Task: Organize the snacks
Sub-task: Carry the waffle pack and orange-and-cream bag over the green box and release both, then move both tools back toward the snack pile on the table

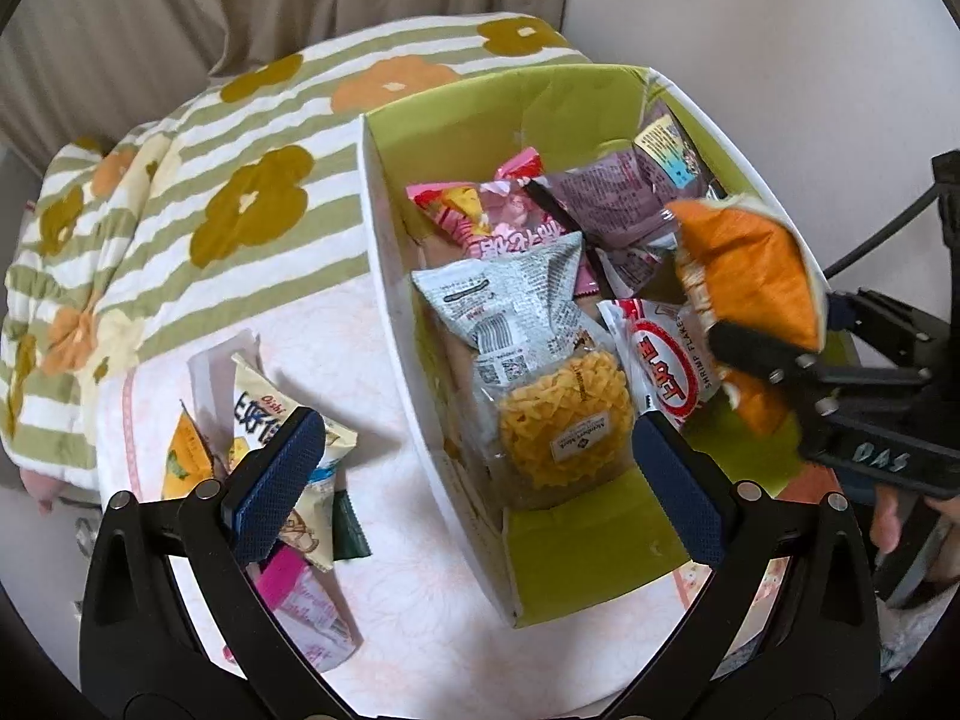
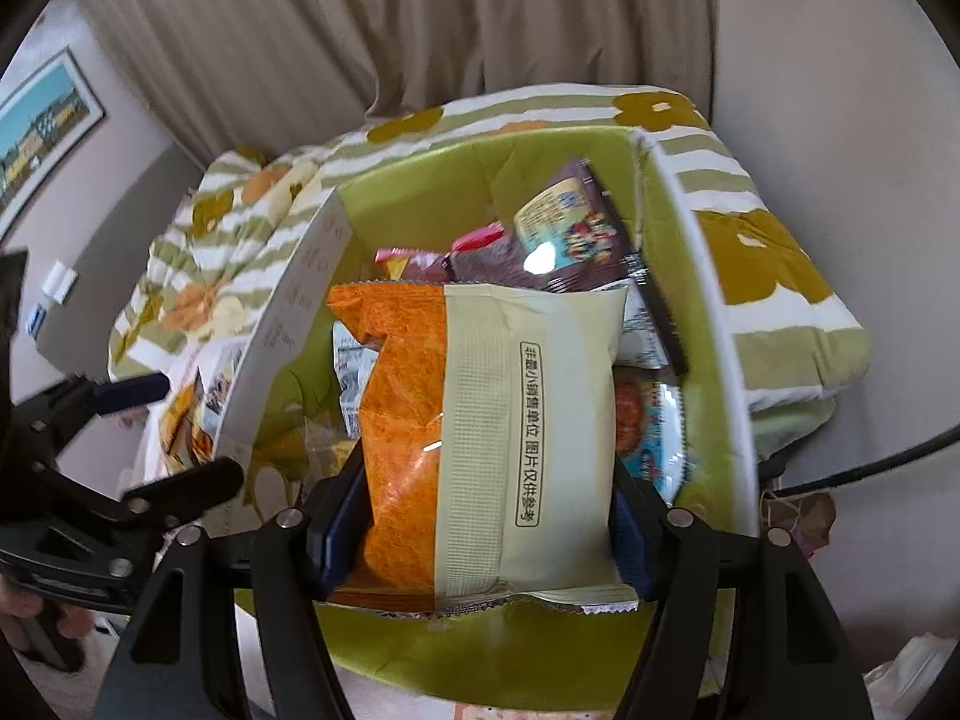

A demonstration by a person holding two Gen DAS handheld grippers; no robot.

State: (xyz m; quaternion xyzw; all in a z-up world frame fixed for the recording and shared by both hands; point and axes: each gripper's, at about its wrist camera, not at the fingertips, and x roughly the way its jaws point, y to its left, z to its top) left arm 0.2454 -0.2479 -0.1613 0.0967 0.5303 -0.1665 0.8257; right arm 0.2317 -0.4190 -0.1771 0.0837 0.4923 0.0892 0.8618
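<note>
A white box with a green lining [image 1: 384, 276] [image 2: 282, 324] holds several snack packs, among them a clear bag of yellow crisps [image 1: 564, 426], a grey pack [image 1: 510, 306] and a pink pack [image 1: 510, 216]. My left gripper [image 1: 480, 462] stands open over the box's near left wall, with nothing between its fingers. My right gripper [image 2: 480, 540] is shut on an orange and cream snack pack [image 2: 480, 432] [image 1: 750, 276], held above the inside of the box. Loose packs [image 1: 288, 450] lie on the table left of the box.
A striped cloth with flower print [image 1: 198, 192] [image 2: 774, 276] covers the surface behind and beside the box. Beige curtains [image 2: 420, 18] hang at the back. A framed picture [image 2: 42, 120] is on the left wall. A hand [image 1: 894, 516] grips the right tool's handle.
</note>
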